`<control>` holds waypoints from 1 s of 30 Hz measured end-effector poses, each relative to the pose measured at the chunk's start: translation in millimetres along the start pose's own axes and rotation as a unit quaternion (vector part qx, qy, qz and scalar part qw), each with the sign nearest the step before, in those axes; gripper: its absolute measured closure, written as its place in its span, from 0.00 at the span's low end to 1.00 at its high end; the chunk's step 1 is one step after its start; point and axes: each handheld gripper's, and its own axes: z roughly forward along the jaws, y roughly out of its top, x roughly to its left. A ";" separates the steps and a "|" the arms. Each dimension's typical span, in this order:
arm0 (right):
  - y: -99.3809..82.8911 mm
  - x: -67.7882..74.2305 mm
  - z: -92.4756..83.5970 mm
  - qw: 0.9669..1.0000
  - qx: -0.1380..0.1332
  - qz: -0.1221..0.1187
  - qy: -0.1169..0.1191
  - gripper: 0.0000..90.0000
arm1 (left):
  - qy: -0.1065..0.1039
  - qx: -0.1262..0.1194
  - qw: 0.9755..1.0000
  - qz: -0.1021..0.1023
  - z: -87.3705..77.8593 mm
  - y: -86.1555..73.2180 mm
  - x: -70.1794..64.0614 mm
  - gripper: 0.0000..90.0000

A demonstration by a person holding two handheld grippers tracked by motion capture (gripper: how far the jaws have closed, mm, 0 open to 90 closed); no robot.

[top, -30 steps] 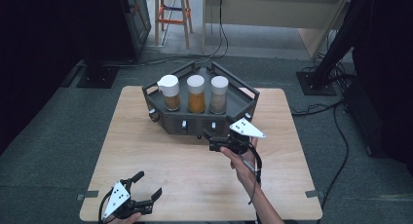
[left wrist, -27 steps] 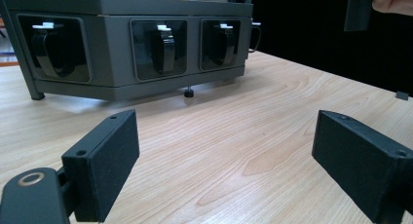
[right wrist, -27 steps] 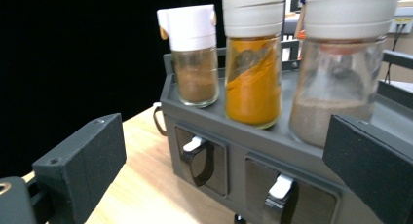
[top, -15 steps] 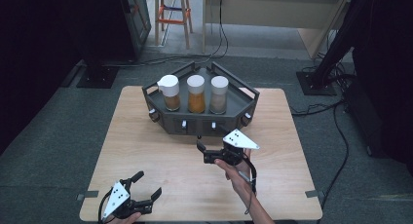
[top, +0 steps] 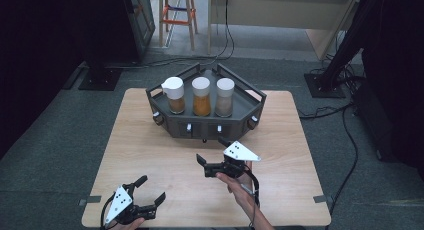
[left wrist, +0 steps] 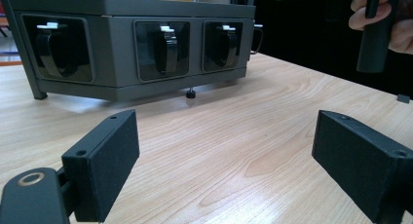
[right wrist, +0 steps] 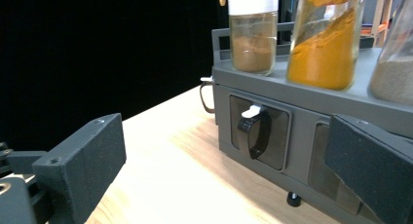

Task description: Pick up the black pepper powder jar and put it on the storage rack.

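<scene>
A dark grey rack [top: 200, 126] stands at the back middle of the wooden table [top: 140, 145]. It carries three white-lidded jars: brown powder [top: 173, 96], orange powder [top: 201, 97] and sandy powder [top: 225, 97]. Its front has windows, each with a black hooked handle [right wrist: 255, 131]. My right gripper [top: 211, 151] hovers open in front of the rack with nothing between its jaws, which point at the left front window. At the table's near left corner my left gripper [top: 151, 188] is open and empty, low over the wood, facing the rack [left wrist: 117, 63].
Bare wood lies between the rack and both grippers. The left gripper view shows the hand [left wrist: 384, 24] that holds the right gripper's handle, at the upper right. Beyond the table are a carpeted floor, cables, dark stands and an orange ladder [top: 177, 15].
The right gripper has drawn back from the rack toward the near edge, a little left and lower. The left gripper has stayed put.
</scene>
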 end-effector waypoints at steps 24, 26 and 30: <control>-21.3 17.9 0.7 0.999 0.017 -0.011 0.032 0.02 | 0.000 0.000 1.000 0.000 0.5 0.0 1.4 0.11; -23.0 18.4 -0.1 0.999 0.017 -0.011 0.034 0.02 | 0.000 -0.001 1.000 0.000 0.5 0.1 1.6 0.11; -26.7 19.5 -2.0 0.999 0.018 -0.013 0.038 0.02 | 0.000 -0.001 1.000 0.001 0.4 0.3 1.7 0.11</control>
